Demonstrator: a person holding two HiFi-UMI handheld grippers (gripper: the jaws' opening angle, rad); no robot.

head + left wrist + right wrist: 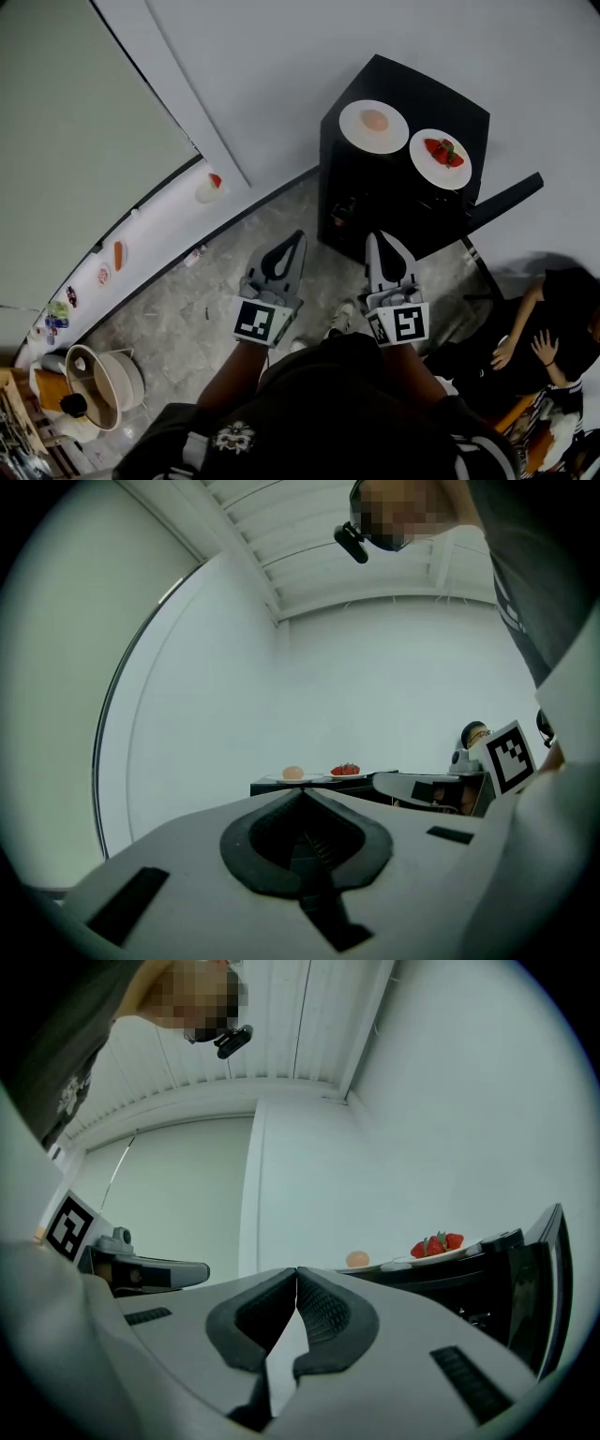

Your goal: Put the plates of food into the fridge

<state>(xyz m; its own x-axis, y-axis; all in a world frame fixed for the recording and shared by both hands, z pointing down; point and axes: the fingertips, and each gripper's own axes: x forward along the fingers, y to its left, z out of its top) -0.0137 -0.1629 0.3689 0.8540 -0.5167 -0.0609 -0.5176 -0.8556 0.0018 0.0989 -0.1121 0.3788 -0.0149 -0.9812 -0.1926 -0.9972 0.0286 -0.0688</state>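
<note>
A grey stone floor [187,309] runs between pale walls. At the far side stands a small black fridge [375,206], with a dark door panel [506,199] jutting out to its right. A person [553,323] in dark clothes sits on the floor at the near right. A white ledge [159,223] along the left wall carries a row of small dishes, and a cream pot [105,380] sits at its near end.

The left gripper [296,239] and the right gripper [377,240] are held side by side over the floor. Both point toward the fridge and are short of it. Each has its jaws pressed together with nothing between them.

Both plates rest on top of the fridge, apart from the grippers. The left plate [354,133] holds one round, pale orange piece of food [375,120]. The right plate [427,171], just beside it, holds red strawberries [444,152].
</note>
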